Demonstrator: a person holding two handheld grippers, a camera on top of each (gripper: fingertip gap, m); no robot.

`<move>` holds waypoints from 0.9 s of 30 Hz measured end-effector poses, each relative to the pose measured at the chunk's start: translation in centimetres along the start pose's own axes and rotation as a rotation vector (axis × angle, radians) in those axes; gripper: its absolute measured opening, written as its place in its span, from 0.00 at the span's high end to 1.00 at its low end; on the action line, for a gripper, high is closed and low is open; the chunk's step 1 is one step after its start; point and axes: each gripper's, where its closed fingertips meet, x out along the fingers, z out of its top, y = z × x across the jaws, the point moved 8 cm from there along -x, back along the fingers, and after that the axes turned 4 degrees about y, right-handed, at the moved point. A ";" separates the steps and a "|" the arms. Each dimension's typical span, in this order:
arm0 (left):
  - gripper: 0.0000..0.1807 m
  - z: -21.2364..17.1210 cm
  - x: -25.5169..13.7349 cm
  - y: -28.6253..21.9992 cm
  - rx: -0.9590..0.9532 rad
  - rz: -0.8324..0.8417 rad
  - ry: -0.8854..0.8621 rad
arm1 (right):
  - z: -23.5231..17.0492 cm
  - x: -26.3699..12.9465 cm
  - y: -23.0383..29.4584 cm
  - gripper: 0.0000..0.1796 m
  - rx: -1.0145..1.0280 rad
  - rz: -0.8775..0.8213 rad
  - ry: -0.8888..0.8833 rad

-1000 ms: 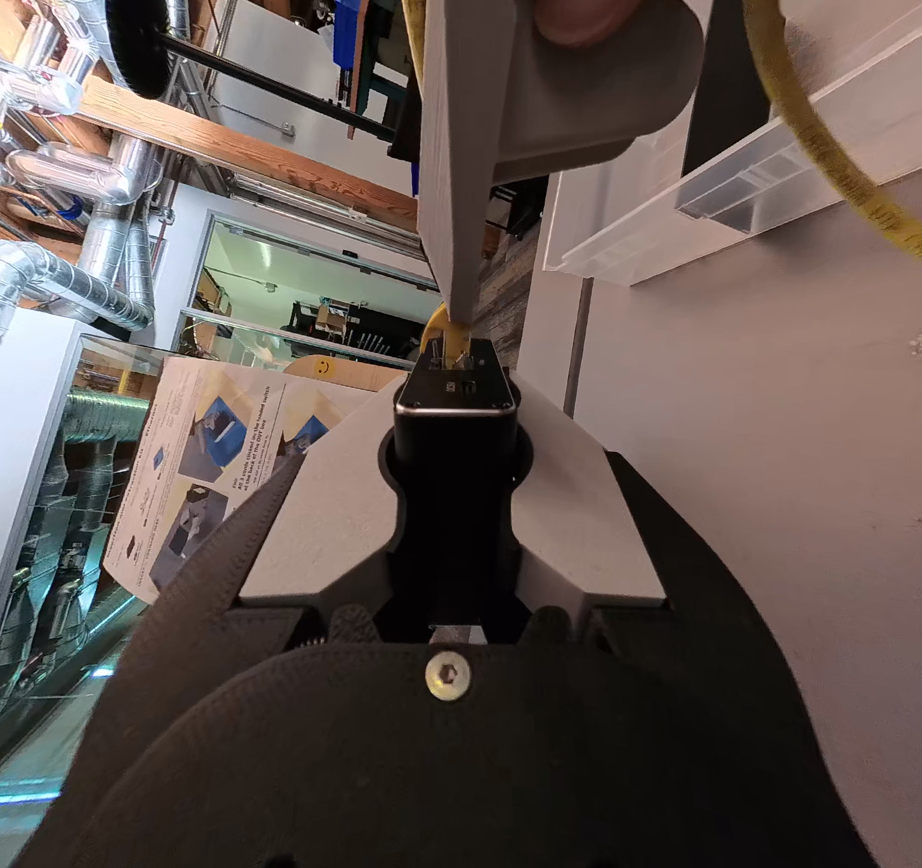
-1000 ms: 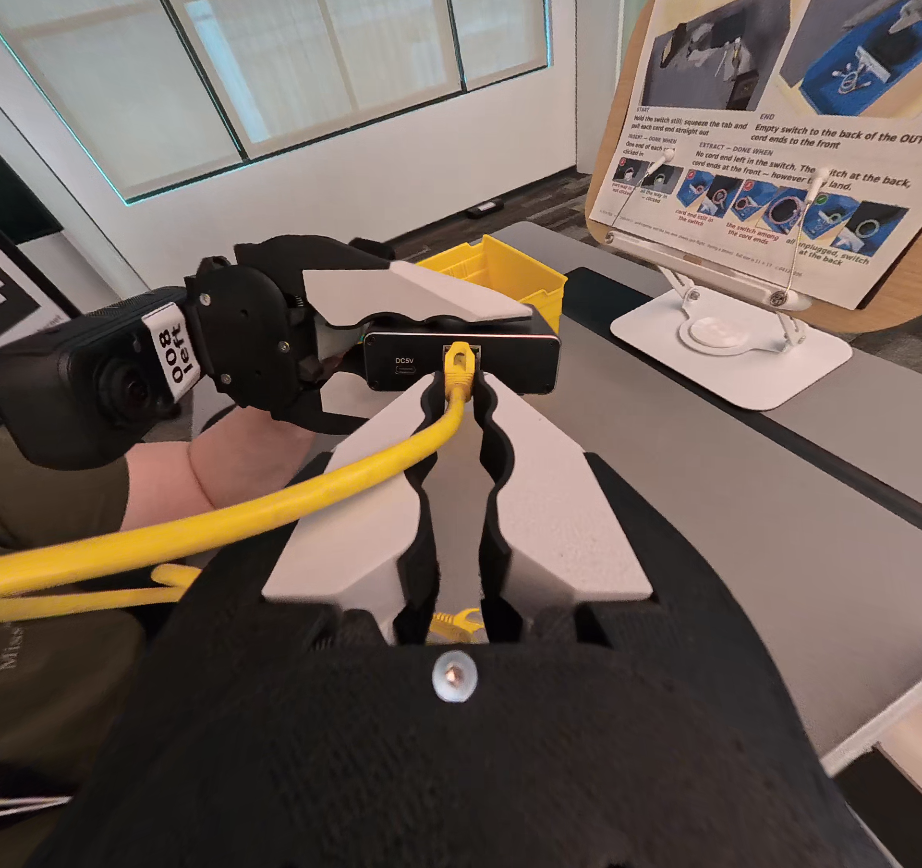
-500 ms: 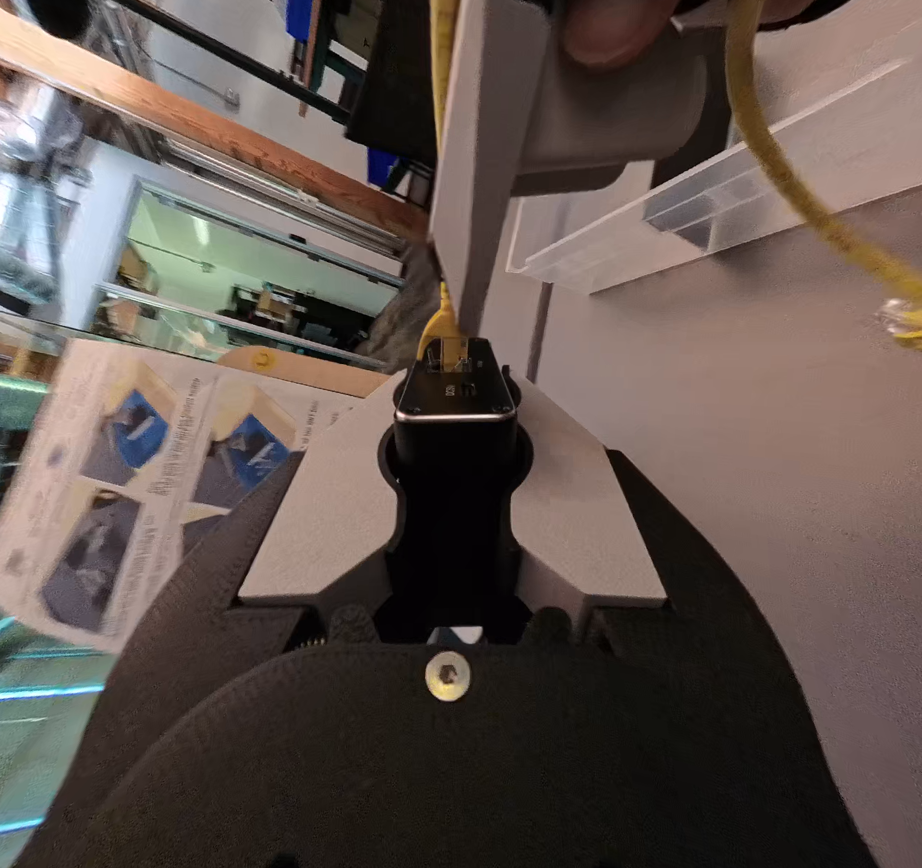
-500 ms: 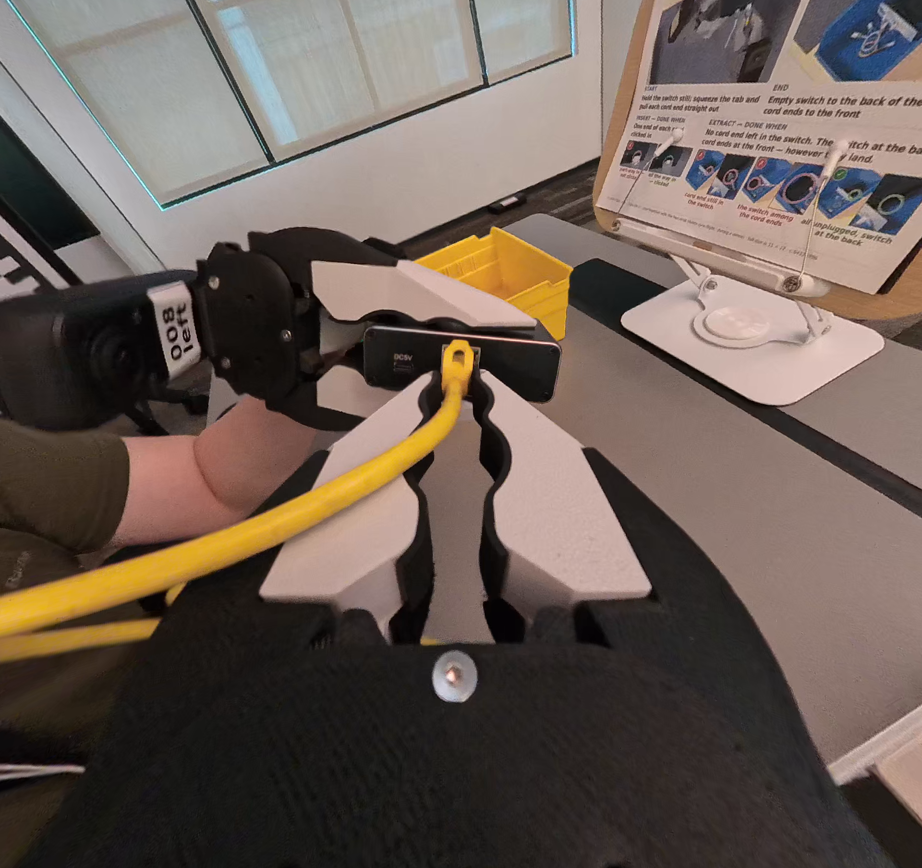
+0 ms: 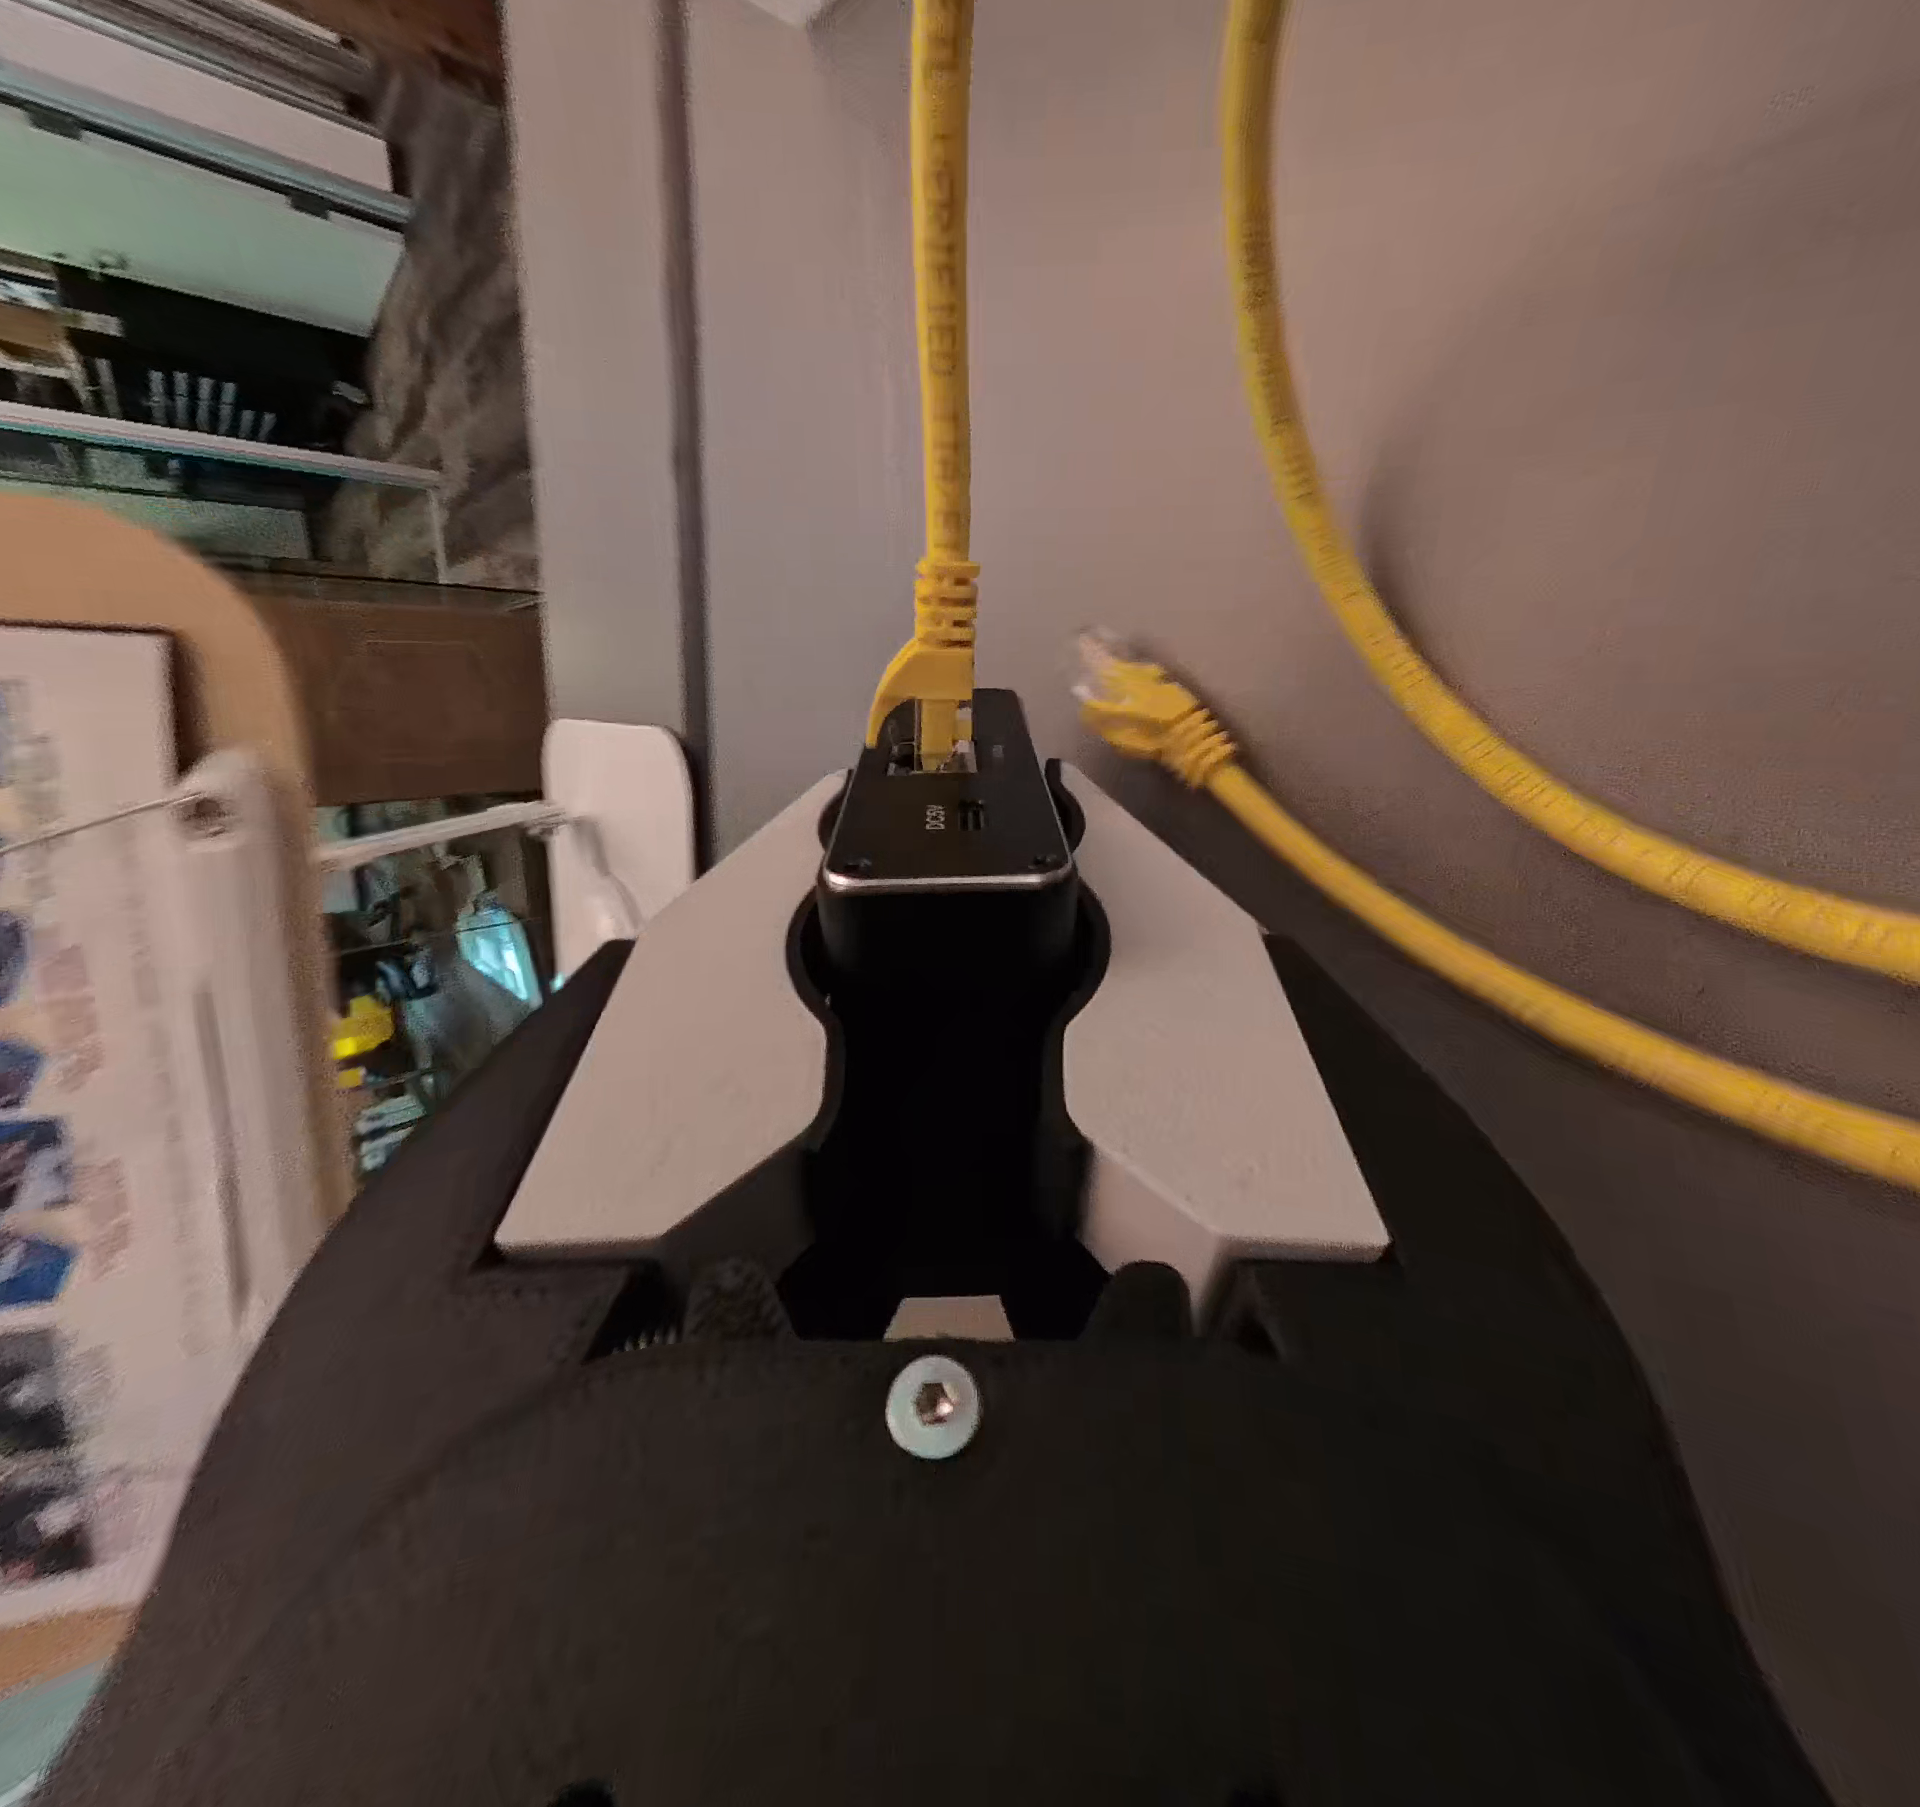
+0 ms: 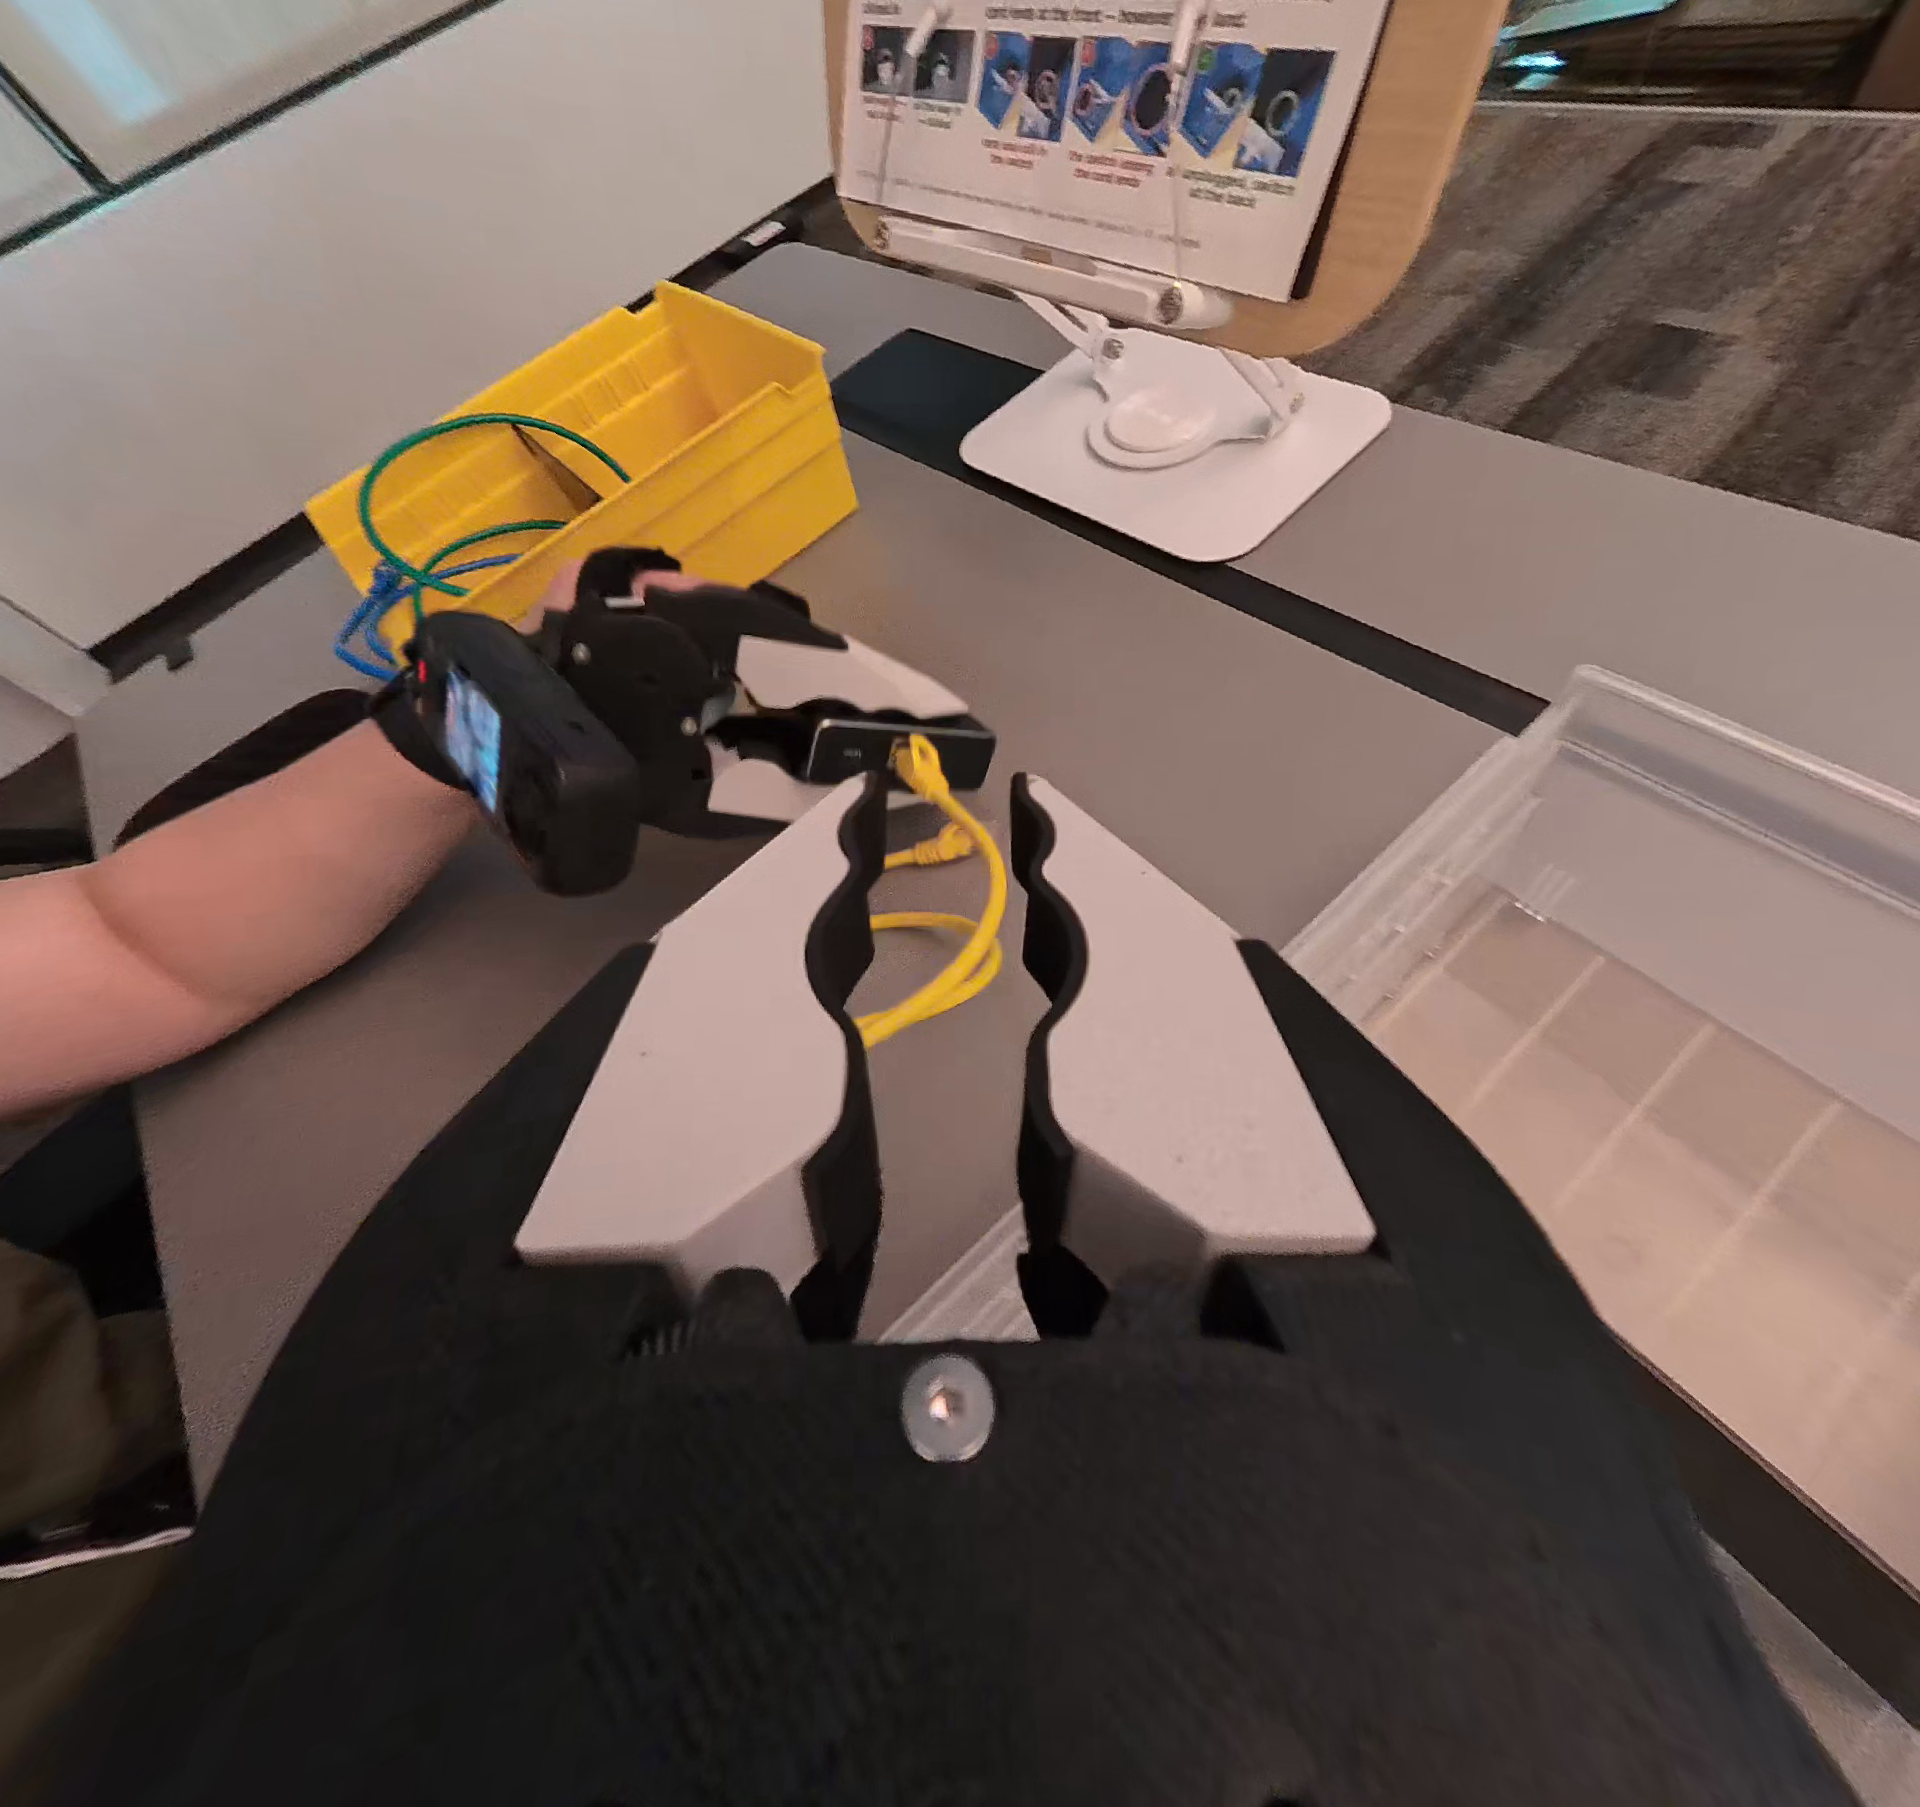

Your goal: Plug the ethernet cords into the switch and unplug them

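Left gripper point(image 5: 943, 812): clamped on the black switch point(image 5: 945, 838); a white finger point(image 5: 707, 1061) presses each broad side.
Switch, axis: long axis runs forward along the fingers in the left wrist view; in the right wrist view it lies level, crosswise, just above the grey table point(image 6: 1195, 708).
Switch, facing: port face points toward the right gripper point(image 6: 940, 791).
Yellow cord point(image 5: 940, 303): one plug seated in a port near the switch's far end; the cable leaves the face at right angles, then loops on the table.
Free plug point(image 5: 1132, 708): other yellow end lies loose on the table just beside the switch, clear tip pointing toward it; touching or not, cannot tell.
Right gripper: jaws parted by a narrow gap, holding nothing; raised, well back from the switch, the cord loop showing between the fingers.
Yellow bin point(image 6: 623, 448): behind the left gripper, green and blue cords point(image 6: 416, 552) spilling over its near end.
Clear tray point(image 6: 1621, 1009): on the table at right.
Instruction sheet point(image 6: 1101, 64): on a white stand at the far edge.
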 end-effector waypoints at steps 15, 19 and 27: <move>0.72 1.3 1.8 -2.2 0.131 0.194 0.070 | 0.4 -1.2 0.2 0.88 -0.002 0.023 -0.044; 0.66 1.0 0.4 -1.8 0.086 0.046 0.150 | 0.6 -1.9 0.3 0.88 0.004 0.030 -0.074; 0.55 -0.6 -1.5 -1.8 -0.223 -0.416 -0.001 | 0.9 -2.7 0.9 0.88 -0.016 0.040 -0.096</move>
